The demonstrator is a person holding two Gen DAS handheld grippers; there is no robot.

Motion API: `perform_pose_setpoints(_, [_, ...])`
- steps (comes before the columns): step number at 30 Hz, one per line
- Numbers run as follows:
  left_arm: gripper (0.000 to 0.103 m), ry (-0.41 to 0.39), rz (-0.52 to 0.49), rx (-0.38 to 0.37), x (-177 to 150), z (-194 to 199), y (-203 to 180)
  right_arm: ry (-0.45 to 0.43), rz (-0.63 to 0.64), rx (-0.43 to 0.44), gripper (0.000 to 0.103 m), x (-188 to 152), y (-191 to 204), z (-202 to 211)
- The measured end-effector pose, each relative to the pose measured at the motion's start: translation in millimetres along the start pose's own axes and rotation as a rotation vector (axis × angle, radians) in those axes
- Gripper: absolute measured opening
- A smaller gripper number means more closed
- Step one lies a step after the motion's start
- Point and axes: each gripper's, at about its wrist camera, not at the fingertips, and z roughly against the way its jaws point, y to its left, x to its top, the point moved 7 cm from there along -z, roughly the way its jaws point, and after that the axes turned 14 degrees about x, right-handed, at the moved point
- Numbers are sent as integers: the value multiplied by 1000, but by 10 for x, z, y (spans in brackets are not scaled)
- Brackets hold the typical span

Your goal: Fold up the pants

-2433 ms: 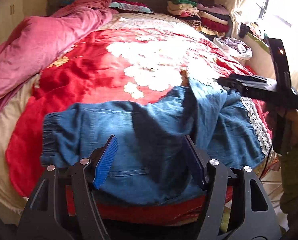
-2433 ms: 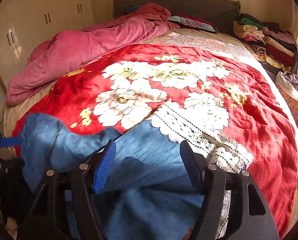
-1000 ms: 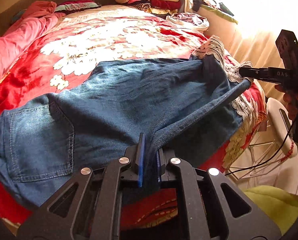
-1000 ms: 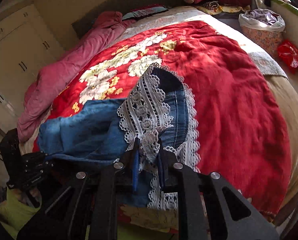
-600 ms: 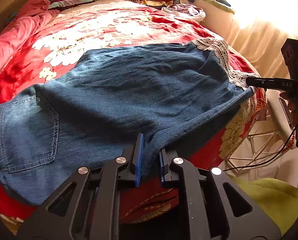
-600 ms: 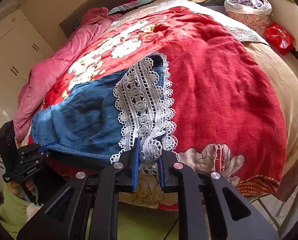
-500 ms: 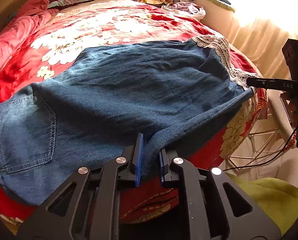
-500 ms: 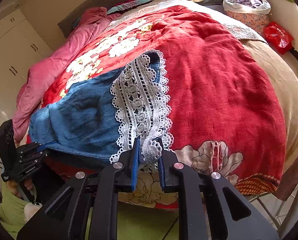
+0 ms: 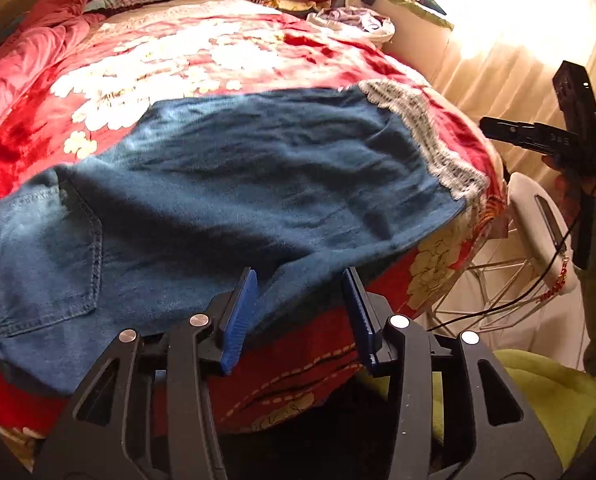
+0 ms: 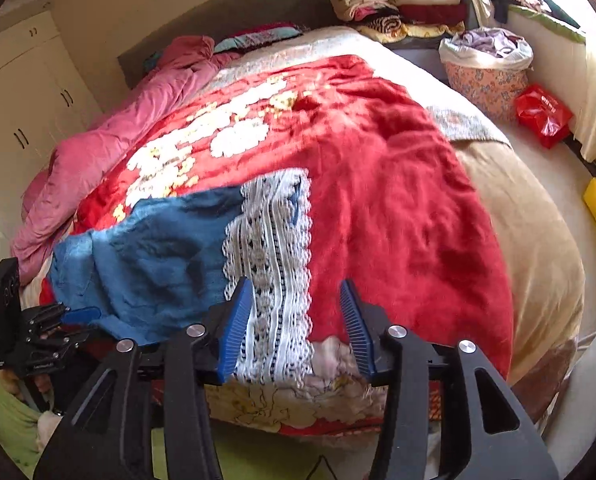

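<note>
Blue denim pants point(image 9: 234, 184) lie spread flat across the near edge of the bed, a back pocket at the left and a white lace cuff point(image 9: 430, 140) at the right. My left gripper point(image 9: 300, 316) is open at the pants' near edge, holding nothing. My right gripper point(image 10: 294, 328) is open just in front of the lace cuff point(image 10: 270, 248), holding nothing. In the left wrist view the right gripper point(image 9: 498, 128) shows off the bed's right side. In the right wrist view the left gripper point(image 10: 78, 316) shows at the lower left.
A red floral blanket point(image 10: 378, 184) covers the bed. A pink duvet point(image 10: 110, 148) lies along its far side. Folded clothes point(image 10: 410, 4) are stacked by the headboard. A laundry basket point(image 10: 486, 68) and a red bag point(image 10: 542, 116) are on the floor. A white wire-legged stool point(image 9: 538, 232) stands near the bed corner.
Both grippers have opened and let go of the pants. The pants now lie flat on the bed; both grippers have drawn back slightly.
</note>
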Motion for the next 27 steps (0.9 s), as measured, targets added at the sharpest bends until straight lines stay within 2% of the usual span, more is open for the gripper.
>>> perform_pose_setpoints(1, [43, -23, -1, 11, 57, 64, 20, -11, 1, 5, 48, 74, -1, -25])
perform_pose_setpoints(3, [45, -55, -7, 56, 201, 136, 90, -2, 4, 46, 48, 216, 5, -155])
perform_pose_setpoints(6, [46, -59, 14, 105, 442, 67, 264, 26, 37, 67, 48, 440, 3, -427])
perform_pose_setpoints(11, [48, 5, 79, 141, 872, -391, 641, 95, 41, 79, 49, 732, -197, -958])
perform_pose_setpoints(14, [58, 51, 94, 176, 1026, -696, 859, 148, 44, 96, 49, 786, -344, -1232])
perform_pose_setpoints(16, [66, 79, 107, 180, 1064, -889, 977, 178, 53, 95, 49, 779, -429, -1402])
perform_pose_setpoints(19, [67, 144, 124, 166, 1015, -1177, 1040, 191, 72, 131, 50, 732, -446, -1546])
perform_pose_setpoints(21, [67, 147, 139, 159, 992, -1271, 1052, 182, 100, 155, 50, 718, -395, -1548])
perform_pose_setpoints(22, [64, 139, 152, 159, 997, -1266, 1046, 179, 113, 167, 47, 706, -377, -1547])
perform_pose_setpoints(23, [56, 133, 168, 157, 1005, -1258, 1047, 178, 119, 180, 37, 696, -368, -1543])
perform_pose_setpoints(24, [27, 130, 185, 144, 1009, -1240, 1033, 176, 117, 209, 29, 691, -355, -1538])
perform_pose_setpoints(25, [16, 124, 191, 134, 1037, -1204, 1008, 169, 110, 237, 21, 692, -333, -1530])
perform_pose_setpoints(26, [9, 118, 191, 135, 1056, -1172, 989, 155, 114, 245, 18, 702, -311, -1507])
perform_pose_setpoints(27, [8, 112, 191, 144, 1074, -1142, 980, 141, 125, 250, 17, 723, -283, -1475])
